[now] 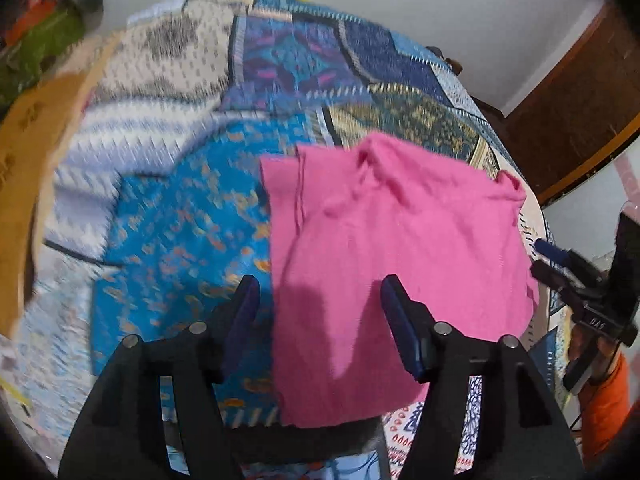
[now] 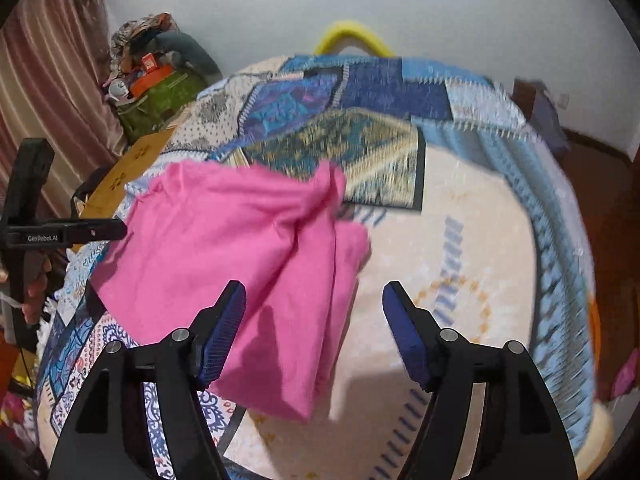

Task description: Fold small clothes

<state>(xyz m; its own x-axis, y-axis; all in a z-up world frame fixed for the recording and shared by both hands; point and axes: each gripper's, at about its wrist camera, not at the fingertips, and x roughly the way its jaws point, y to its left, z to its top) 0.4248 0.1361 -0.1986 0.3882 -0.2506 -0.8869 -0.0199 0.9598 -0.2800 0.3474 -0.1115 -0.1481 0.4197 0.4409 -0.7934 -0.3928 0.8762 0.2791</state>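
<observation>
Left wrist view: patchwork bedspread point(image 1: 192, 216) fills most of frame; pink garment point(image 1: 400, 248) lies flat on it, center to 3 o'clock, crumpled at 12. Left gripper point(image 1: 316, 292) w/ jaws released above garment's near edge. Right gripper point(image 2: 314, 298), jaws also released, over garment's right edge.

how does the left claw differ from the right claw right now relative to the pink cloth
The left claw straddles the left edge of the crumpled pink cloth garment, one finger over the patchwork bedspread. The right claw straddles the garment's right edge, its right finger over cream fabric. Both are open and grip nothing.
</observation>
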